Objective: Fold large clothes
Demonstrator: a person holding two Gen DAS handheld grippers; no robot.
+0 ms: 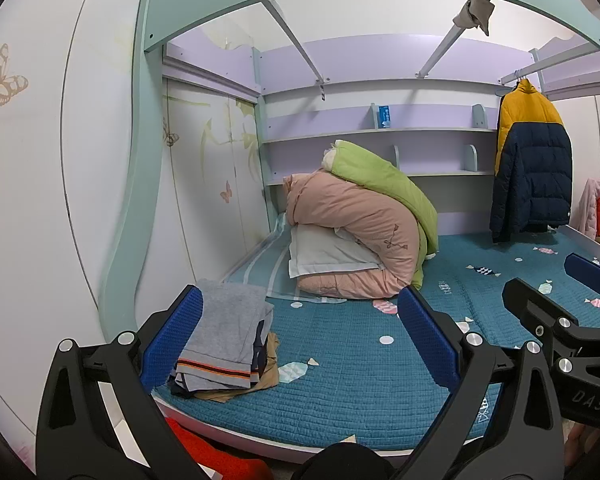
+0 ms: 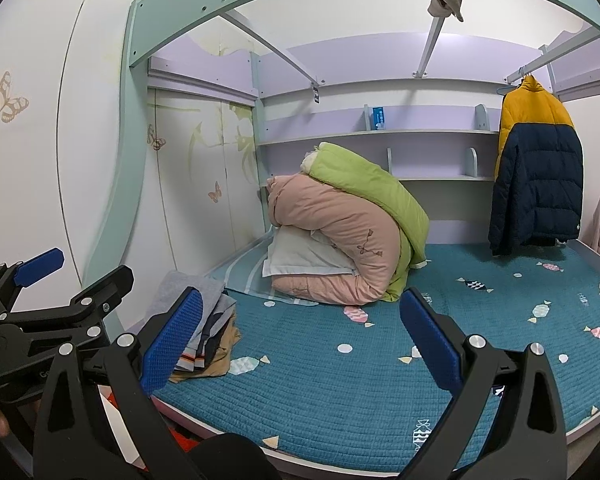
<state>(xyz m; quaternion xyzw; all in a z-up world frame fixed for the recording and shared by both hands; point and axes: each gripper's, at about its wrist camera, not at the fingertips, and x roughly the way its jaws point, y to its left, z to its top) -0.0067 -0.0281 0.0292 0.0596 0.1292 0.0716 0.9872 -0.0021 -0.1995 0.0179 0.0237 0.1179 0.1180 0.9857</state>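
A stack of folded clothes [image 1: 227, 340], grey on top with an orange stripe and tan at the bottom, lies at the bed's front left corner; it also shows in the right wrist view [image 2: 209, 332]. A yellow and navy puffer jacket [image 1: 532, 160] hangs on a rail at the back right, also seen in the right wrist view [image 2: 538, 168]. My left gripper [image 1: 300, 340] is open and empty, held above the bed's front edge. My right gripper [image 2: 300, 340] is open and empty beside it. Each gripper shows in the other's view, the right [image 1: 556, 292] and the left [image 2: 71, 272].
A teal quilted mattress [image 1: 360, 380] covers the bed. Rolled pink and green quilts with a white pillow [image 1: 360, 232] sit at the back. Shelves [image 1: 380, 136] line the far wall. A wardrobe [image 1: 39, 200] stands on the left. A red cloth [image 1: 211, 452] lies below the bed edge.
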